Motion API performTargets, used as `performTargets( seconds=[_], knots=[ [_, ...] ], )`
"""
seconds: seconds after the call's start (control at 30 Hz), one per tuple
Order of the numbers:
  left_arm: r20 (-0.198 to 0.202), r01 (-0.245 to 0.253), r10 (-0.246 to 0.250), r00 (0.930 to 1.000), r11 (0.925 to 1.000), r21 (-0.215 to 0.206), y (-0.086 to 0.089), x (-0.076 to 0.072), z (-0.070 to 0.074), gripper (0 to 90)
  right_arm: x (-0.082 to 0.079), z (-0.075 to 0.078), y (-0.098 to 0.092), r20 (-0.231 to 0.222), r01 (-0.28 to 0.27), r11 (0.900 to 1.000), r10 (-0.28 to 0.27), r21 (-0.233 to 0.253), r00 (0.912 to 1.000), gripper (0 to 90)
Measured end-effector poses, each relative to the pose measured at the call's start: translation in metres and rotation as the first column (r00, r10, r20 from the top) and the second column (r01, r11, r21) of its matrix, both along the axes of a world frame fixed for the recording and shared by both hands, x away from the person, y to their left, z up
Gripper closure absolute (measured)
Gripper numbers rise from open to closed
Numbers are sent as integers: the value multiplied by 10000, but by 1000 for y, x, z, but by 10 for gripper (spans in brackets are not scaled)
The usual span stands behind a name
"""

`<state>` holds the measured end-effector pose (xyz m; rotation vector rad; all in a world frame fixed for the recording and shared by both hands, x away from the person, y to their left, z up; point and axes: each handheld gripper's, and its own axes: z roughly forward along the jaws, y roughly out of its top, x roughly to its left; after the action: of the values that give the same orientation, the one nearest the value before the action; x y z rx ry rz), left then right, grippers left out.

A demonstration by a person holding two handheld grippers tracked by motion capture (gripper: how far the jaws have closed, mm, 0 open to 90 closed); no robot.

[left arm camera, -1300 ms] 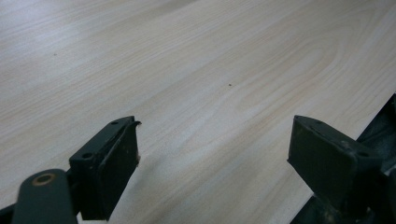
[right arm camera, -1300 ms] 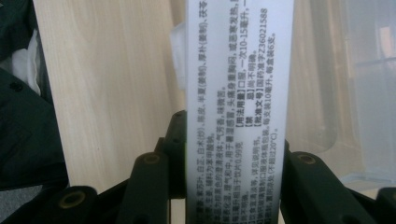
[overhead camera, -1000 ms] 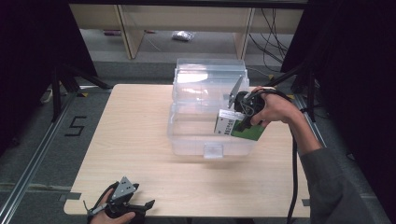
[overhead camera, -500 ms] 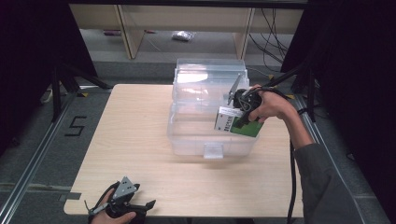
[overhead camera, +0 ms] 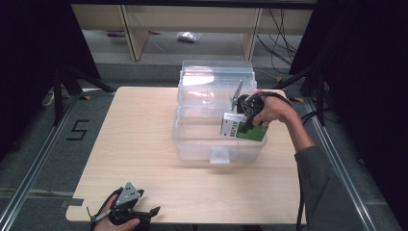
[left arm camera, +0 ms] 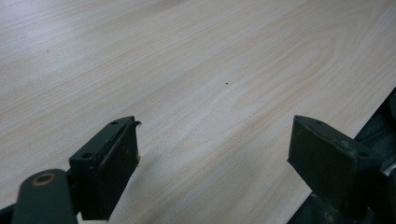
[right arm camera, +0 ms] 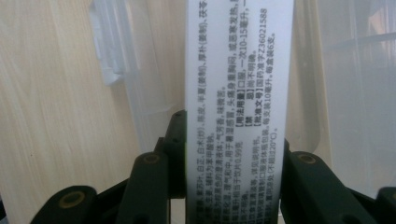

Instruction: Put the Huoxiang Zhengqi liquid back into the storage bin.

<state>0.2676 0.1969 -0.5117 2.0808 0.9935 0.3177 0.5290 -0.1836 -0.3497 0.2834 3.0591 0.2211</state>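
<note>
**Item: green-and-white carton, held over the clear storage bin**

Carton (overhead camera: 243, 129): small printed box, green faces with a white panel of text. Held above the right front part of the clear plastic bin (overhead camera: 192, 144), tilted, its lower edge near the bin's front right rim. Judged light and stiff-walled, likely card; the faces would dent under hard pressure. Smooth printed surface, so some risk of slipping if the hold slackens.

Right gripper (overhead camera: 246, 111): clenched on the carton. In the right gripper view the jaws press the two opposite broad sides, with the white text panel (right arm camera: 236, 93) facing the camera. This across-the-narrow-width hold looks the sound place to take it.

Left gripper (overhead camera: 126, 214): resting at the table's near edge, well apart from the bin and forward-left of it. Jaws spread wide, nothing between them; bare wood table (left arm camera: 196, 79) beneath.

Bin: translucent, lid hinged open behind it, latch tab at the front centre. Interior looks empty, leaving open room to lower the carton. The rim just under the carton is the edge to mind.

Table left of the bin: bare, free for movement.
</note>
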Motion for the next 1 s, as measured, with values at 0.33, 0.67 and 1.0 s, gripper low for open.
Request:
performTargets(
  seconds=[0.33,0.67,1.0],
  knots=[
    [-10,4,-4,10000,10000,-12,-1,0,0,155,0,-17,-3,-150,305,9989,-310,-368,9994,646],
    [36,3,-3,10000,10000,-63,0,0,0,155,5,-34,-3,-281,-162,9999,161,-22,9995,644],
    [28,-18,18,10000,10000,88,1,0,0,155,8,-48,-9,-457,-68,9999,72,89,9989,644]
  ],
)
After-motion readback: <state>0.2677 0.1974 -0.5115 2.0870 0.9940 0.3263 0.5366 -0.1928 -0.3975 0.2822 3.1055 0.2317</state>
